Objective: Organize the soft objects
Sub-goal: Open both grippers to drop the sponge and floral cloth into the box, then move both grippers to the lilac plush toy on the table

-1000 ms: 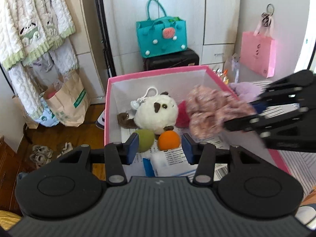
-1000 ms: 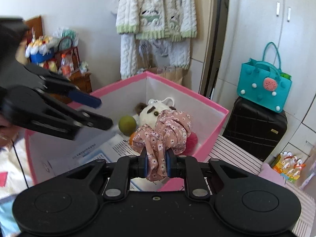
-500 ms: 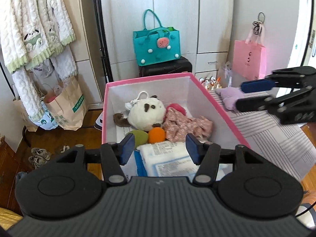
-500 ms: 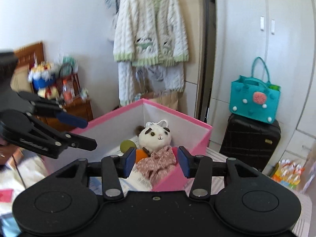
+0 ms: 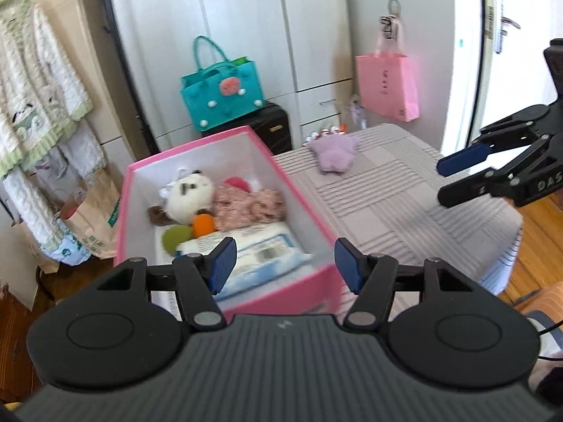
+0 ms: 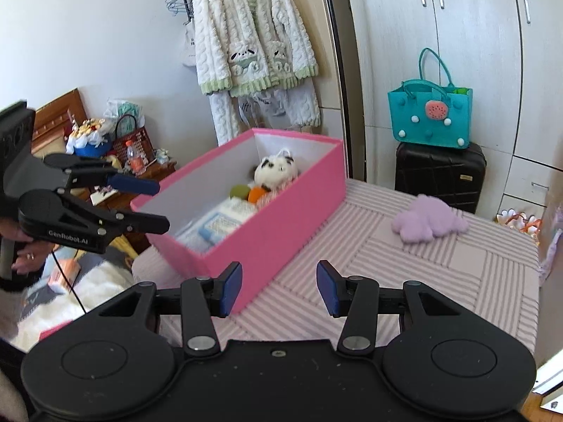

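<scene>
Left claw (image 5: 281,263) and right claw (image 6: 279,290) both gape, holding nothing. Striped fabric-covered counter (image 6: 404,274) carries the pink rectangular storage box (image 6: 278,225) of soft toys; lilac plush toy (image 6: 427,219) lies apart, beyond. Grey wardrobe doors (image 5: 264,35) behind.

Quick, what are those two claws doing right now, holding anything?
Left claw: open, holding nothing.
Right claw: open, holding nothing.
</scene>
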A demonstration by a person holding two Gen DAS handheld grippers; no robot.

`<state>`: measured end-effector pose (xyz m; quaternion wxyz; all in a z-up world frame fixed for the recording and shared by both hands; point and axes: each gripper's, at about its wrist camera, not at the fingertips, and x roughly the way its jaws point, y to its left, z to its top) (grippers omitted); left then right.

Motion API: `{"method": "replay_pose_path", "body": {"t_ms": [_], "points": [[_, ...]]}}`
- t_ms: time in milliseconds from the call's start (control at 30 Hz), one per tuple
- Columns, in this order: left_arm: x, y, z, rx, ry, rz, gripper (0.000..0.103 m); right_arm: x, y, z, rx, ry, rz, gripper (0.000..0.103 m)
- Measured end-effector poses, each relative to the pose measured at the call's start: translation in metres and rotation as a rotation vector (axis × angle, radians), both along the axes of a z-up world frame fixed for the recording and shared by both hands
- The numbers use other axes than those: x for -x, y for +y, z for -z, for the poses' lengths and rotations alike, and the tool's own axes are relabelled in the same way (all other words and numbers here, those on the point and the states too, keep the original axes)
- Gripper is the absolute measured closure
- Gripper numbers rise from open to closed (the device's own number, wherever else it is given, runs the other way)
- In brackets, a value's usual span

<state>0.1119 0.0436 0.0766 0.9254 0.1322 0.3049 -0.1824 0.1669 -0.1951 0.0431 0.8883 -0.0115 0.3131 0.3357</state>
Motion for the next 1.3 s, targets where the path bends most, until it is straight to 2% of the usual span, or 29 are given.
{"method": "replay_pose_path", "body": {"t_ms": [200,333,533,700,800,867,1033,1167,1300], "points": [[0.011,-0.035,-0.004,0.04,-0.024,0.06,0.04,0.019,-0.02,0.005,0.05,-0.035,0.011,0.047],[0.012,-0.06,-0.005,0.026,-0.109,0.059,0.04,0.019,-0.035,0.001,0.04,-0.056,0.036,0.047],[-0.001,-0.091,0.003,0.045,-0.119,0.054,0.04,0.016,-0.066,0.001,-0.024,-0.065,0.112,0.045],[-0.014,-0.12,0.015,0.071,-0.11,0.064,0.039,0.001,-0.086,0.008,-0.022,-0.093,0.194,0.041],[-0.028,-0.134,0.025,0.094,-0.099,0.053,0.039,-0.009,-0.099,0.008,-0.084,-0.084,0.226,0.041],[-0.039,-0.142,0.035,0.108,-0.099,0.033,0.039,-0.013,-0.102,0.005,-0.128,-0.081,0.222,0.041],[-0.073,-0.155,0.062,0.157,-0.095,-0.054,0.039,-0.033,-0.103,0.005,-0.115,-0.096,0.231,0.041],[-0.108,-0.159,0.081,0.236,-0.048,-0.124,0.037,-0.069,-0.103,0.021,-0.116,-0.064,0.24,0.04],[-0.134,-0.166,0.096,0.228,-0.06,-0.215,0.037,-0.109,-0.106,0.049,-0.2,0.026,0.254,0.04]]}}
